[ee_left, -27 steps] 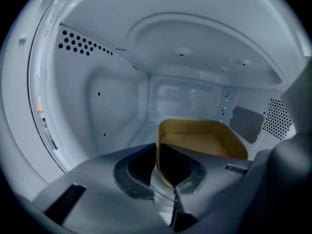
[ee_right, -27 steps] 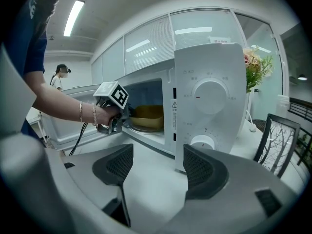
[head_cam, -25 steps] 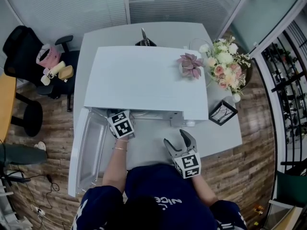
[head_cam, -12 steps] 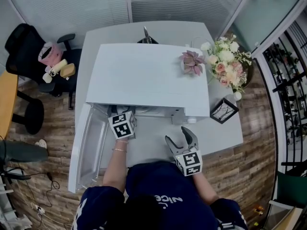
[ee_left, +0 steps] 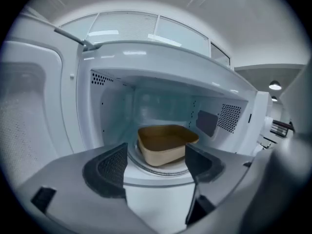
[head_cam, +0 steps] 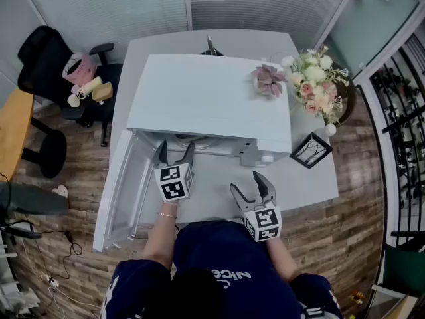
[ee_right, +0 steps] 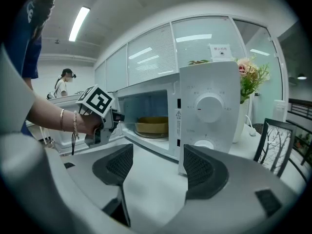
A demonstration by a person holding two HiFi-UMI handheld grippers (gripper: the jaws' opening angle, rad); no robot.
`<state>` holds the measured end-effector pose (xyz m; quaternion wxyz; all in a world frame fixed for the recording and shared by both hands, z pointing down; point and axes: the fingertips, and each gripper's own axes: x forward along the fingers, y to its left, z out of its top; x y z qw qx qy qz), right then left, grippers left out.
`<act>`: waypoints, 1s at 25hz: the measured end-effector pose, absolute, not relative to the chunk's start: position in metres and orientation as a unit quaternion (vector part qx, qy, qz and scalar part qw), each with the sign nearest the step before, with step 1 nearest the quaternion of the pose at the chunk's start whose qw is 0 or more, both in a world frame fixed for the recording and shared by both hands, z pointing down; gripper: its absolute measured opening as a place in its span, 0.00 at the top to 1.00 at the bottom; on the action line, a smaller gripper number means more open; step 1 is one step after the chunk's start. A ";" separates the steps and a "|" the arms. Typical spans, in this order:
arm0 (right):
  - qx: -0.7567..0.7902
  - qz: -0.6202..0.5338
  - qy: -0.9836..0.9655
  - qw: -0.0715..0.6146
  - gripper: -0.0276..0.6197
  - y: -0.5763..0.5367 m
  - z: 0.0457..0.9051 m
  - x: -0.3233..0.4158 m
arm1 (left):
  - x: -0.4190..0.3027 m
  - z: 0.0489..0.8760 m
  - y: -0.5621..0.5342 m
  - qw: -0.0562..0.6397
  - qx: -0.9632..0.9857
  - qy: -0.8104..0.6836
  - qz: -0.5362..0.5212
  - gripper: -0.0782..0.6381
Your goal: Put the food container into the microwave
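Resting in microwave (ee_left: 161,65), food container (ee_left: 165,143) clears just-parted, empty left claw (ee_left: 155,156).

A grey table (head_cam: 302,186) stands on a wooden plank floor (head_cam: 358,211). Behind it is a glass wall with blinds (head_cam: 106,8). A black office chair (head_cam: 41,68) stands left of the table. A long ceiling lamp (ee_right: 78,23) is lit.

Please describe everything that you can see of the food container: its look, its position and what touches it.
The food container is a tan tub with rounded corners, seemingly of paper fibre, without a lid; nothing shows inside. It stands upright on the round turntable inside the open microwave. Nothing else touches it: the left gripper, whose jaws have just been opening, stands before it with nothing between them.
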<state>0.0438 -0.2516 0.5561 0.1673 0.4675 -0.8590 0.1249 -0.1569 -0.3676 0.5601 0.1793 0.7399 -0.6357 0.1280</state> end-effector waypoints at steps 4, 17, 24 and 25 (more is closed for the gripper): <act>0.483 0.136 -0.850 0.159 0.46 -0.246 0.556 0.063 | -0.151 0.548 -0.348 0.172 0.749 -0.628 0.120 0.40; 0.467 0.115 -0.862 0.160 0.46 -0.229 0.548 0.084 | -0.127 0.517 -0.264 0.126 0.784 -0.598 0.114 0.40; 0.464 0.103 -0.867 0.148 0.46 -0.223 0.538 0.095 | -0.098 0.506 -0.207 0.113 0.805 -0.575 0.087 0.40; 0.463 0.103 -0.868 0.146 0.46 -0.222 0.537 0.096 | -0.095 0.507 -0.199 0.113 0.804 -0.576 0.091 0.40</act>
